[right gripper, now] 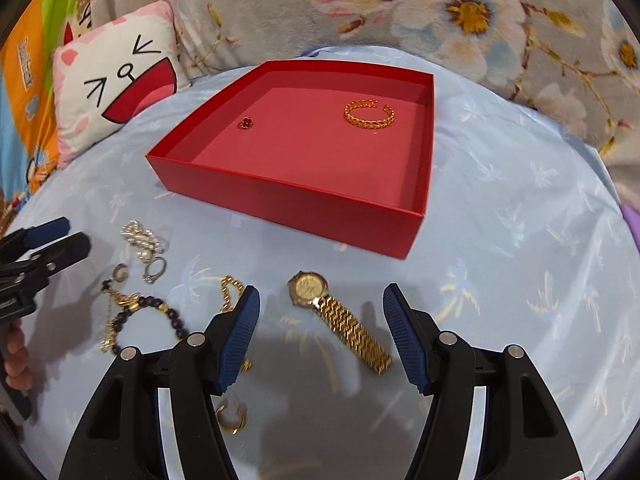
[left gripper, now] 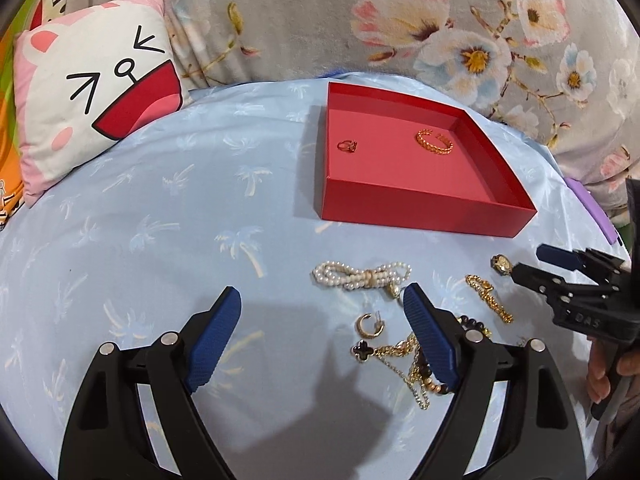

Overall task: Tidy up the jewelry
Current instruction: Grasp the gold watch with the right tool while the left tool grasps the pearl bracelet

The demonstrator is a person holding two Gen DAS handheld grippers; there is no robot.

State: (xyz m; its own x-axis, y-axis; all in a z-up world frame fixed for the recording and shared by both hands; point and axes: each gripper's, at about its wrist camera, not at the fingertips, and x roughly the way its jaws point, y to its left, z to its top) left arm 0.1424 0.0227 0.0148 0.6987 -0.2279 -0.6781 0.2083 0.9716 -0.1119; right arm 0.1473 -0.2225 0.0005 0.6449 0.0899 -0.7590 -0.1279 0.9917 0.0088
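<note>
On the bed, a red tray (right gripper: pixel 280 208) holds two pieces.
Both hand-held grippers, left (left gripper: pixel 322 332) and right (right gripper: pixel 320 328), gape empty; gold watch (right gripper: pixel 340 320) at right's 12 o'clock.

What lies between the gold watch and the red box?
Nothing: in the right wrist view only bare blue cloth separates the gold watch from the near wall of the red box.

Covering the whole work surface, a pale blue cloth (left gripper: pixel 160 216) printed with faint palm trees. Rising behind it, a grey blanket (left gripper: pixel 304 20) patterned with large pink and white blossoms. Leaning at far left, a cartoon-cat cushion (left gripper: pixel 92 92) in pink and white. Peeking past the cushion, bright orange and green fabric (right gripper: pixel 28 80). Casting soft shadows forward, overhead light.
</note>
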